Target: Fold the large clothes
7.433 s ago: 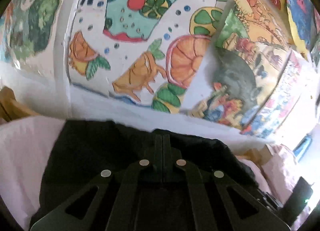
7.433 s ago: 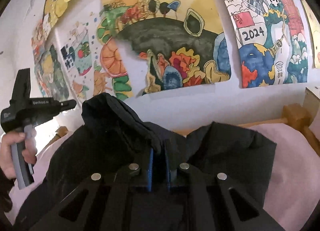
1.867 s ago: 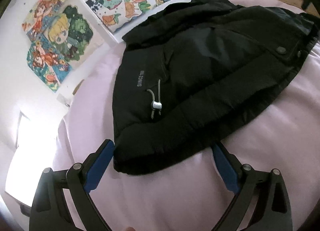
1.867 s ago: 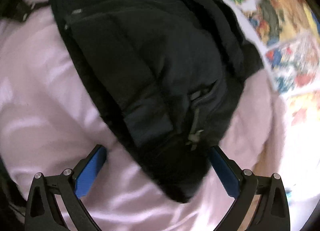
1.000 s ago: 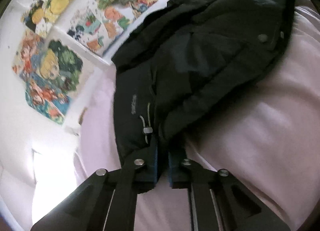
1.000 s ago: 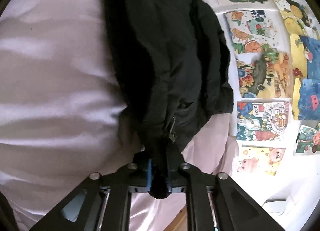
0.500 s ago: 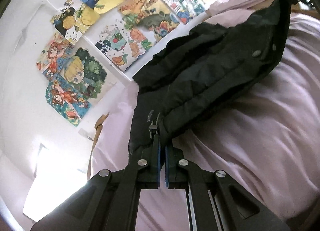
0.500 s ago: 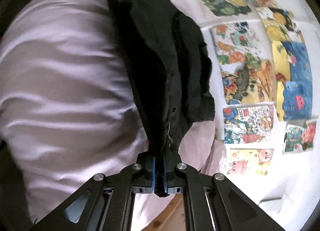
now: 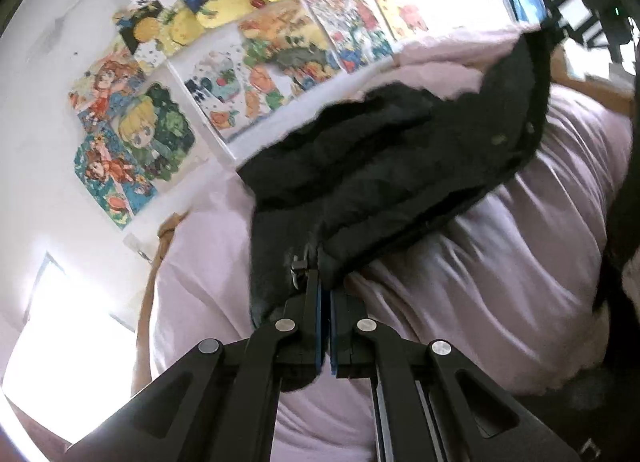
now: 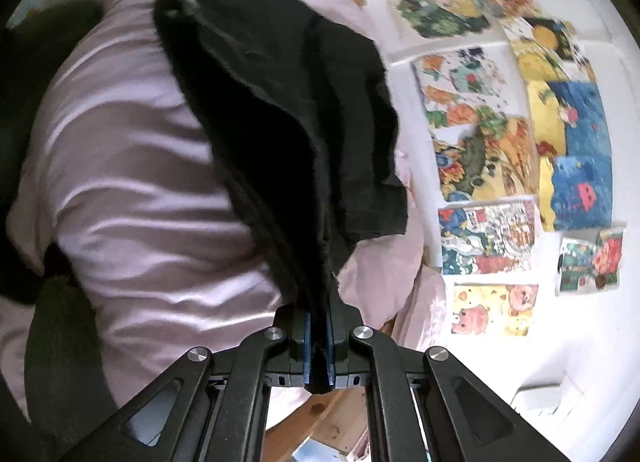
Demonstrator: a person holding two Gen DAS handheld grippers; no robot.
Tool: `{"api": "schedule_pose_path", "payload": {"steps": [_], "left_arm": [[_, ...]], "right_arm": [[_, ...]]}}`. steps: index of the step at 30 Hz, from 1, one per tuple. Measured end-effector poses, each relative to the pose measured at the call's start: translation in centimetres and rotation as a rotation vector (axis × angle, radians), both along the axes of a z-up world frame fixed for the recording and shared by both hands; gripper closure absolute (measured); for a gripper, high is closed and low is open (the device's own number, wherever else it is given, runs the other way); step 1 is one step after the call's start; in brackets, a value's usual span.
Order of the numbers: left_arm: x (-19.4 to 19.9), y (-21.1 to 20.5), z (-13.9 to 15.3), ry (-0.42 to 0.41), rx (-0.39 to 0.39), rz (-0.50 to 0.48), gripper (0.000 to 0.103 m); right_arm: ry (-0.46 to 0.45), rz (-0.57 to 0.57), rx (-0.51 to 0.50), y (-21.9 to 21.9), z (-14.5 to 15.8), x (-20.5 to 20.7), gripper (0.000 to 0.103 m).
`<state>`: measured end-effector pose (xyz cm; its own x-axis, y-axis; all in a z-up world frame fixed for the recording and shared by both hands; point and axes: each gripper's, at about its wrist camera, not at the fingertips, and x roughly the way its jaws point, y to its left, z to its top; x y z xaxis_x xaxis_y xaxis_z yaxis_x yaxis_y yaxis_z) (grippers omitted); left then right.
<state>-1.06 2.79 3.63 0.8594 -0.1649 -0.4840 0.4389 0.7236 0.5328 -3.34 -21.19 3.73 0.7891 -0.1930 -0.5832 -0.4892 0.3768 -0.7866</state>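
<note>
A large black padded jacket (image 9: 400,166) hangs stretched between both grippers above a pink bed sheet (image 9: 500,262). My left gripper (image 9: 325,294) is shut on one lower corner of the jacket, next to a drawcord toggle (image 9: 297,266). My right gripper (image 10: 318,326) is shut on the opposite corner of the jacket (image 10: 280,110), which rises away from it in a thick fold. The far end of the jacket still rests on the bed near the wall. The right gripper shows in the left wrist view at the top right (image 9: 576,18).
The pink sheet (image 10: 132,190) is wrinkled under the jacket. A white wall with several colourful drawings (image 9: 256,58) runs along the far side of the bed, and shows in the right wrist view (image 10: 520,150). A wooden bed frame (image 10: 332,422) shows below the right gripper.
Both grippers closed on the jacket's lower corners about a second ago and have since lifted them off the sheet. The jacket now hangs raised between them.
</note>
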Motion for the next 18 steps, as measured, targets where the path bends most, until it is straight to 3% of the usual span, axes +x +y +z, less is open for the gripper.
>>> {"api": "schedule_pose_path", "payload": {"steps": [9, 14, 18], "left_arm": [[6.2, -3.6, 7.6, -0.225, -0.031, 0.022, 0.101], [11.8, -4.6, 11.8, -0.279, -0.083, 0.072, 0.101], [16.8, -5.4, 14.3, -0.264, -0.103, 0.104, 0.101]], "right_arm": [[-0.193, -0.189, 0.284, -2.3, 5.8, 7.3, 0.097], [-0.306, -0.296, 0.461, -4.9, 8.9, 12.5, 0.097], [-0.335, -0.336, 0.51, -6.7, 10.1, 17.3, 0.097]]}}
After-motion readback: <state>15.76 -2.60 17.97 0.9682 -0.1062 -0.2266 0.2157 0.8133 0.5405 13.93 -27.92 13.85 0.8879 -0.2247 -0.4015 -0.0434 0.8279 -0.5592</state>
